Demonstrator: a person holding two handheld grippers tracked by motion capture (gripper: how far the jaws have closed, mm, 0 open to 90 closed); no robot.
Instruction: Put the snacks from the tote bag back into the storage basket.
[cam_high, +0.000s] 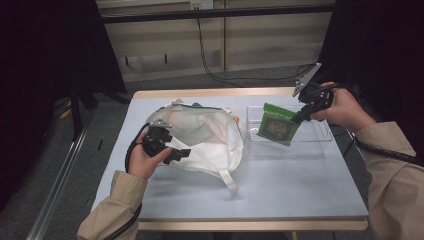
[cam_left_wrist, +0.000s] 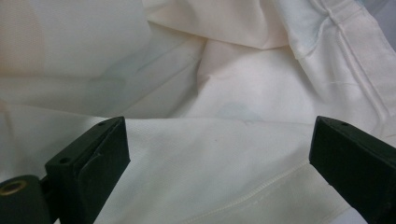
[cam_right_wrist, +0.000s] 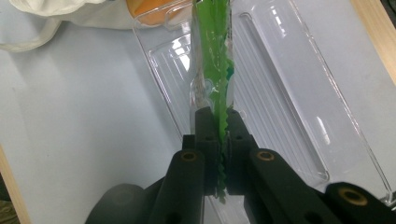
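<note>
Right hand-held gripper (cam_high: 300, 118) pinches green packet (cam_high: 276, 124) by its top edge, hanging over clear tray (cam_high: 320, 141). Left hand-held gripper (cam_high: 176, 153) spread, on white bag (cam_high: 210, 135). Lower packet straight down, release only once it rests.

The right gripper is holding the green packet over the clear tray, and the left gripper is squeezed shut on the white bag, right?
Not quite. The right gripper does hold the green packet over the clear tray, but the left gripper is open: the left gripper view shows its jaws wide apart over the white bag.
</note>
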